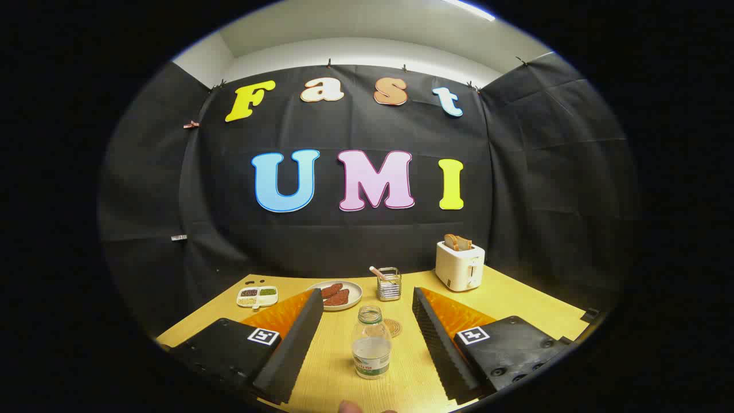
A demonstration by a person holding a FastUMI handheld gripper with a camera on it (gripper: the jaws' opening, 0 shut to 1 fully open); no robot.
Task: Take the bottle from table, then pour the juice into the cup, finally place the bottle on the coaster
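Standing on the tabletop (516,301), the bottle (371,343) sits upright between the two fingers of the tool (367,338), which are spread wide with a clear gap on either side, touching nothing. That spacing makes sense for a first approach: with the jaws held open and the bottle centred in the gap, a squeeze would catch its body evenly from both flanks. The bottle has no cap on, and the clear liquid reaches only partway up, so I'd judge the pick-up has to stay level to keep it from slopping.

Just behind the bottle, slightly right, lies the round coaster (393,327), flat and bare, near enough that the final set-down should be a short move. Farther back stands a small wire-framed cup (389,284) with a stick-like thing leaning out of it; I take it as the pouring target, though I cannot tell that for sure. Left of it is a plate (351,299) with reddish-brown pieces, and farther left a small divided dish (257,296). At the far right sits a white toaster (459,265) with bread in its slots, well apart from the work.

At the very near edge a bit of finger (348,406) shows, presumably of the person holding the tool.

The task looks barely begun: nothing gripped, nothing poured.
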